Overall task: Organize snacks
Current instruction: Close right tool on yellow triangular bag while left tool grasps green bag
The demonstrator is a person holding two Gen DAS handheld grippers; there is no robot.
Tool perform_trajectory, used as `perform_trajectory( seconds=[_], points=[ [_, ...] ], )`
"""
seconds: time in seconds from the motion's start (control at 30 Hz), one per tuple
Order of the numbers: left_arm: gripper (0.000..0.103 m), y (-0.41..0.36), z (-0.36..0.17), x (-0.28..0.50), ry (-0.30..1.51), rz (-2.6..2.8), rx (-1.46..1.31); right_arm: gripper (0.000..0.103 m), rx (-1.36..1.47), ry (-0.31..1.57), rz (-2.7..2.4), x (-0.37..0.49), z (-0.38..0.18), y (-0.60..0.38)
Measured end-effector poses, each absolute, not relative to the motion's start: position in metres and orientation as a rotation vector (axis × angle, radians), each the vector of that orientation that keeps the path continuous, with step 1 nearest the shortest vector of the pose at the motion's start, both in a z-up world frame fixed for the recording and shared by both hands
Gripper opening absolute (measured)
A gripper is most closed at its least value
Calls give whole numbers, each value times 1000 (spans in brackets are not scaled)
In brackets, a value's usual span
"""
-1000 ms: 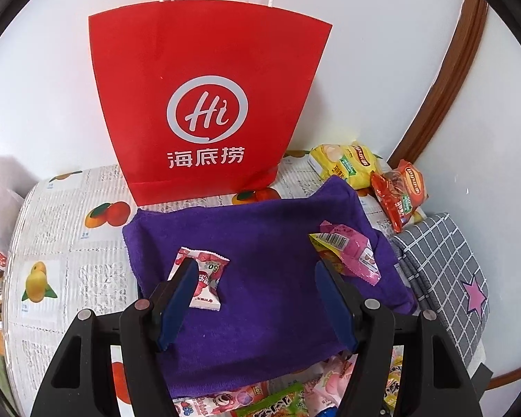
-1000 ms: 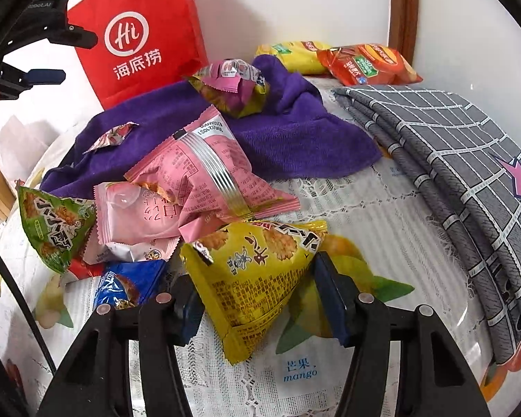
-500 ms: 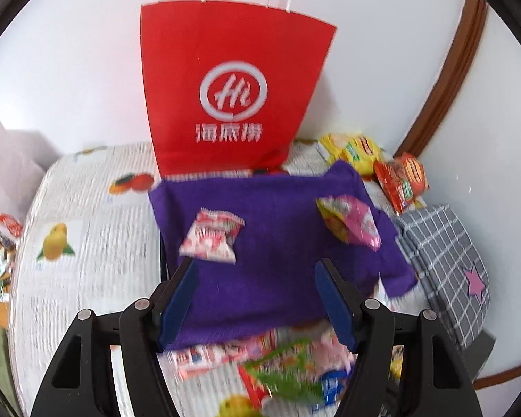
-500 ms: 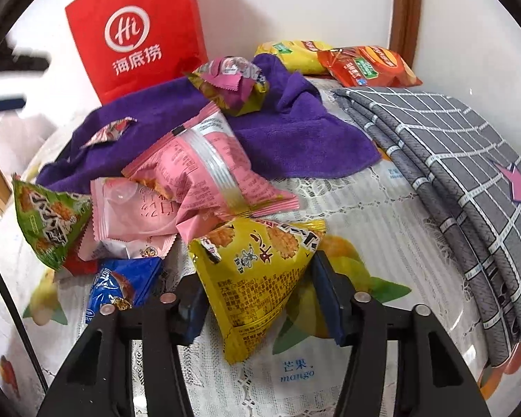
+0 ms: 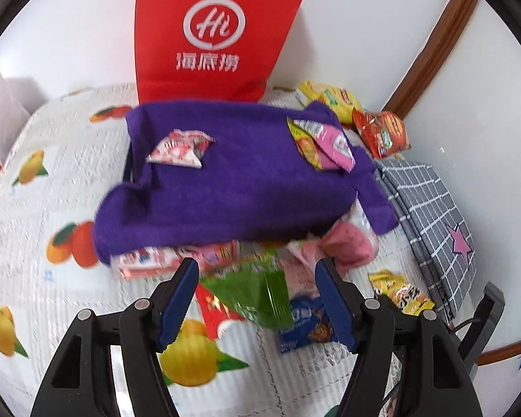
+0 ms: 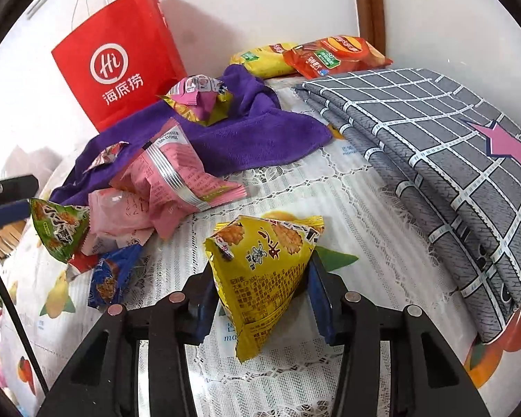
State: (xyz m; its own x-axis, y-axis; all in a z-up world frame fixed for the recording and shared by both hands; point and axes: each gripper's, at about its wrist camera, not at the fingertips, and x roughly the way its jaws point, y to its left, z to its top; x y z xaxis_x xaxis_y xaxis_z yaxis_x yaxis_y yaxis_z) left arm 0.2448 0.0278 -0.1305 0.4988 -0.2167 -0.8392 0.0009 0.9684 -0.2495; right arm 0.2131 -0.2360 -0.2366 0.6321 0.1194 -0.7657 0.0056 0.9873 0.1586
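My right gripper (image 6: 264,299) is shut on a yellow triangular snack pack (image 6: 264,264) and holds it just above the tablecloth. My left gripper (image 5: 257,299) is open and empty, its jaws on either side of a green triangular pack (image 5: 257,295) that also shows in the right wrist view (image 6: 57,229). A purple towel (image 5: 232,180) carries a red-white candy pack (image 5: 179,149) and a pink-yellow pack (image 5: 323,142). Pink packs (image 6: 170,180) and a blue pack (image 6: 109,274) lie by the towel's near edge.
A red paper bag (image 5: 208,31) stands against the wall behind the towel. Yellow (image 6: 267,59) and orange chip bags (image 6: 333,55) lie in the far corner. A folded grey checked cloth (image 6: 451,160) covers the right side. The fruit-print tablecloth (image 5: 34,208) spreads left.
My left gripper has pulled back and down from over the towel to the green pack. My right gripper has closed on the yellow pack and lifted it a little.
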Motion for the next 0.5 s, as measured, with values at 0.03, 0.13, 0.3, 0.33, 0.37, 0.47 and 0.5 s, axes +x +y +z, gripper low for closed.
perform_trajectory(
  seconds=[0.03,0.13,0.3,0.33,0.37,0.47,0.5],
  points=[
    [67,26,-133,243,1048,-129,-226,47,137,887,59,213,-237,-234],
    [67,22,-143,242,1066,-103,-213,48,128,889,56,214,-237,-232],
    [67,15,-158,245,1097,-79,-194,48,148,886,66,213,-237,-236],
    [67,13,-162,247,1106,-63,-175,48,143,887,65,213,-237,-236],
    [67,11,-165,248,1113,-49,-160,48,135,888,62,213,-237,-234],
    [67,7,-174,252,1122,-33,-144,48,127,890,59,213,-238,-234],
    [67,7,-177,253,1123,-29,-142,49,127,890,60,213,-238,-234]
  ],
)
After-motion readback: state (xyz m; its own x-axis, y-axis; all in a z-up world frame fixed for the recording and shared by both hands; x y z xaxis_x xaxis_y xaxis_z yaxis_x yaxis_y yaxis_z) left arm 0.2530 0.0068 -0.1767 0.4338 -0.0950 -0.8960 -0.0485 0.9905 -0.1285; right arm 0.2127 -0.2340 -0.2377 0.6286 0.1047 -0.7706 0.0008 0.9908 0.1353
